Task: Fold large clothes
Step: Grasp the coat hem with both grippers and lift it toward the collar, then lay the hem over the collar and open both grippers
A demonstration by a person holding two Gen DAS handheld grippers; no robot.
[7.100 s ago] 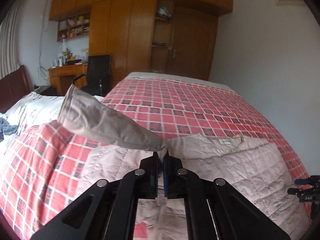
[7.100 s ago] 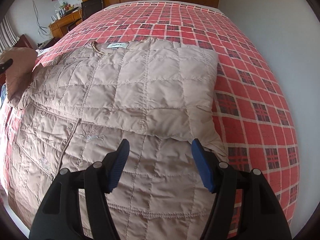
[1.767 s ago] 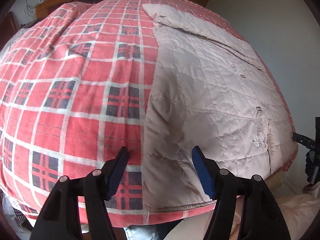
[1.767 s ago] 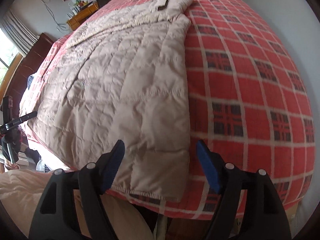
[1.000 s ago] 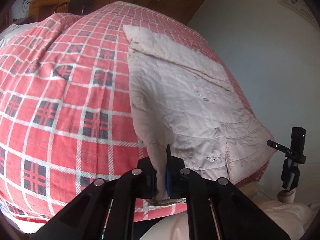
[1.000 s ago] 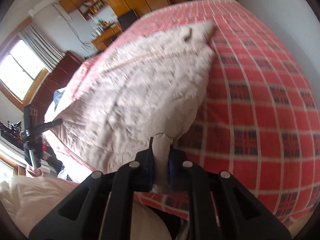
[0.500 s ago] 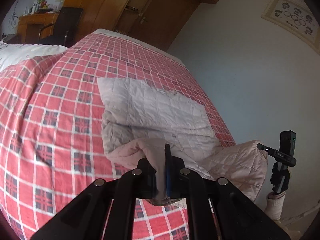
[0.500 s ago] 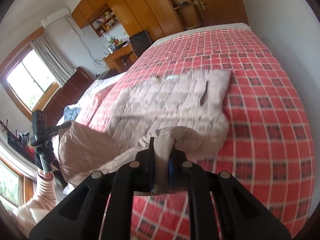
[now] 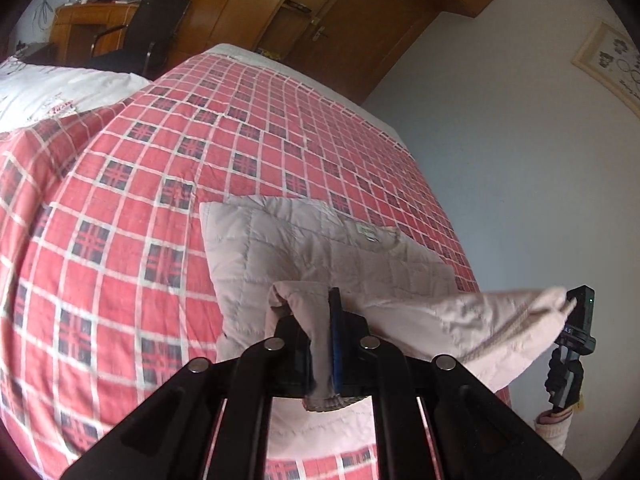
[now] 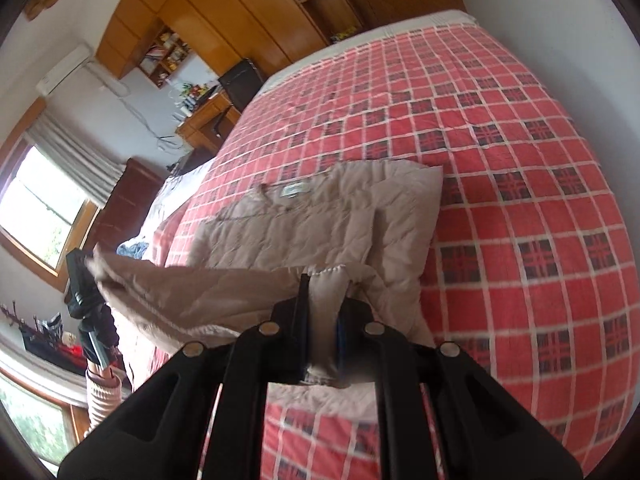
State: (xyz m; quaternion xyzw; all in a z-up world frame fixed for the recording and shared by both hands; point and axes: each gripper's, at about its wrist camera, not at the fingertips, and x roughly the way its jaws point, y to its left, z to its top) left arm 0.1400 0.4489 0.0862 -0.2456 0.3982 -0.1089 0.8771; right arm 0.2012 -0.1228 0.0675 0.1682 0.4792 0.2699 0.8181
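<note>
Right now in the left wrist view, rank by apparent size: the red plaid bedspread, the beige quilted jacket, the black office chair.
1. Red plaid bedspread
2. Beige quilted jacket
3. Black office chair, though it stands farther from the camera, so its true size is unsure.

Red plaid bedspread (image 9: 120,184), wood wardrobe (image 10: 224,12), desk w/ chair (image 9: 132,40), poss. AC unit (image 10: 60,68).
</note>
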